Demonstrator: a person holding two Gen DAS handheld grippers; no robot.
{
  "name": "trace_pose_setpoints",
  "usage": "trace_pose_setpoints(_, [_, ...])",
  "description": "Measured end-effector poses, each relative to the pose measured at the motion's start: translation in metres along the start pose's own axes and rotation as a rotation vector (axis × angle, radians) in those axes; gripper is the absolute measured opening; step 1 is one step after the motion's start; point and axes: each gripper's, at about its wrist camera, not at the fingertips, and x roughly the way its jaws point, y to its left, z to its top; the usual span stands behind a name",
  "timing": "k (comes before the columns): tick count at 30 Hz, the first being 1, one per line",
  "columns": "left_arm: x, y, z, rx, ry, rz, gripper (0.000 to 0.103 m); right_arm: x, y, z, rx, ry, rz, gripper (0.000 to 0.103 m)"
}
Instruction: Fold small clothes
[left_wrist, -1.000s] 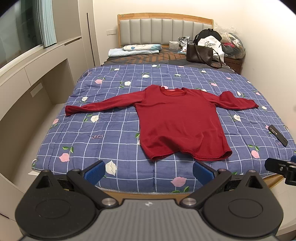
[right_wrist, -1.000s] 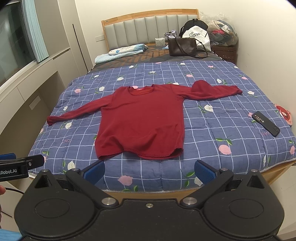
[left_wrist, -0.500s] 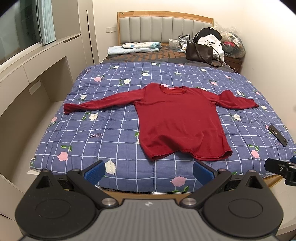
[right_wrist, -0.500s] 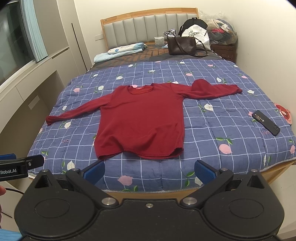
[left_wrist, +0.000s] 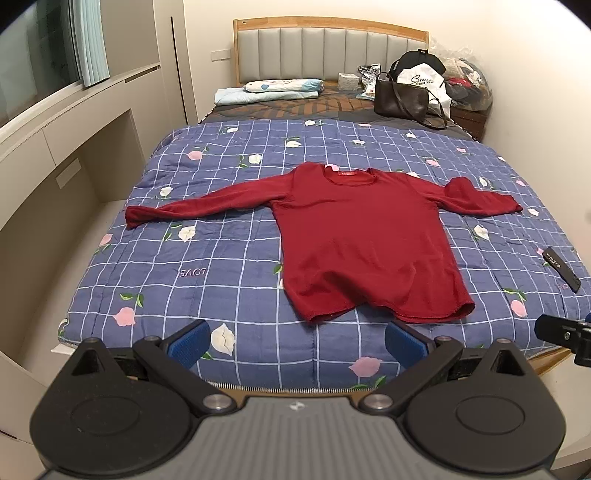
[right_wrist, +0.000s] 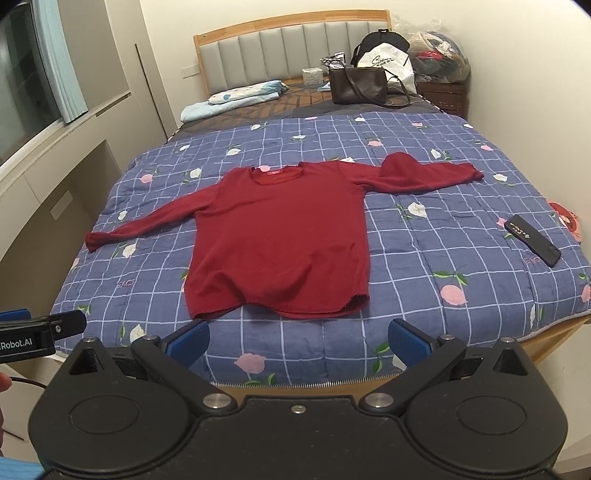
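A dark red long-sleeved sweater (left_wrist: 362, 236) lies flat, face up, on the blue checked floral quilt (left_wrist: 229, 258), both sleeves spread out; it also shows in the right wrist view (right_wrist: 280, 236). Its right sleeve is bunched near the shoulder (right_wrist: 399, 166). My left gripper (left_wrist: 297, 341) is open and empty, held in front of the bed's foot edge, short of the sweater's hem. My right gripper (right_wrist: 297, 338) is open and empty too, likewise short of the hem.
A black remote (right_wrist: 532, 240) lies on the quilt at the right. A brown handbag (right_wrist: 358, 86), bags and folded bedding (right_wrist: 236, 96) sit near the headboard. A built-in shelf runs along the left wall (left_wrist: 55, 155); a wall is close on the right.
Both views have shifted slightly, as if the grippers rose or tilted a little; the sweater sits a bit lower in frame. The sweater has not moved and both grippers stay open.
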Motion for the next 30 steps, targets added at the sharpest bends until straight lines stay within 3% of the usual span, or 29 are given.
trace_pose_setpoints(8, [0.027,-0.007,0.018,0.009,0.055,0.004,0.103,0.021,-0.006,0.014,0.033,0.022,-0.029,0.103])
trace_pose_setpoints(15, [0.081,-0.027,0.053,-0.006,0.132,0.024,0.103,0.062,-0.027,0.041,0.057,0.077,-0.043,0.103])
trace_pose_setpoints(19, [0.124,-0.051,0.089,-0.021,0.152,0.053,0.103,0.100,-0.054,0.070,0.088,0.102,-0.055,0.103])
trace_pose_setpoints(25, [0.179,-0.096,0.163,-0.102,0.157,0.077,0.103,0.171,-0.125,0.129,0.143,0.120,-0.034,0.103])
trace_pose_setpoints(30, [0.228,-0.145,0.225,-0.132,0.115,0.078,0.103,0.219,-0.193,0.187,0.171,0.075,-0.028,0.103])
